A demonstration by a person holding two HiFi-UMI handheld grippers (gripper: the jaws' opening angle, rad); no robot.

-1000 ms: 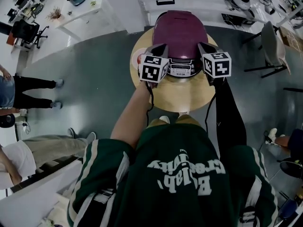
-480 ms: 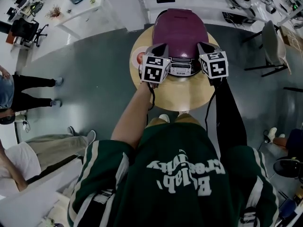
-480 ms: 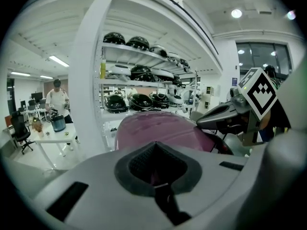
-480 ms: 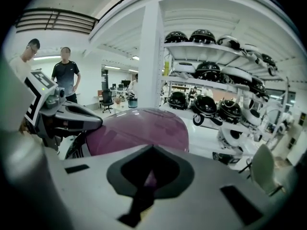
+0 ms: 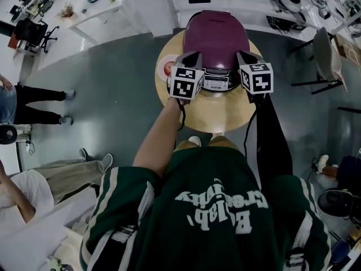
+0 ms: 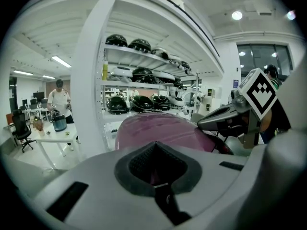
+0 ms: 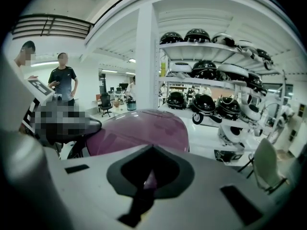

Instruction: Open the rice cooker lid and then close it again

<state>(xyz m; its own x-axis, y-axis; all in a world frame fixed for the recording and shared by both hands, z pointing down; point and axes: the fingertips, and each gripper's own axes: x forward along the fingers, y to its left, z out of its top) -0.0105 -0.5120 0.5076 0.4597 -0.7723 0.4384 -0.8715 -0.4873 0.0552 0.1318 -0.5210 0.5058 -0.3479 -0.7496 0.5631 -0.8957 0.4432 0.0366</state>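
Rice cooker (image 5: 218, 82) sits at 12 o'clock on the round counter (image 5: 217, 117), lid (image 5: 217, 35) shut. Left gripper (image 5: 193, 58) and right gripper (image 5: 242, 56) flank its front, both pressed together, empty. Nudging the latch off-centre could slip or shove the cooker back.

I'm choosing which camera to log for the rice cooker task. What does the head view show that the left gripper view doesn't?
Head view only: the round wooden table and the cooker's front control panel. Left gripper view only: shelves of dark domed items, and the left hand-held gripper with jaws closed together, empty. Both: the purple lid, down, and the right hand-held gripper beside it.
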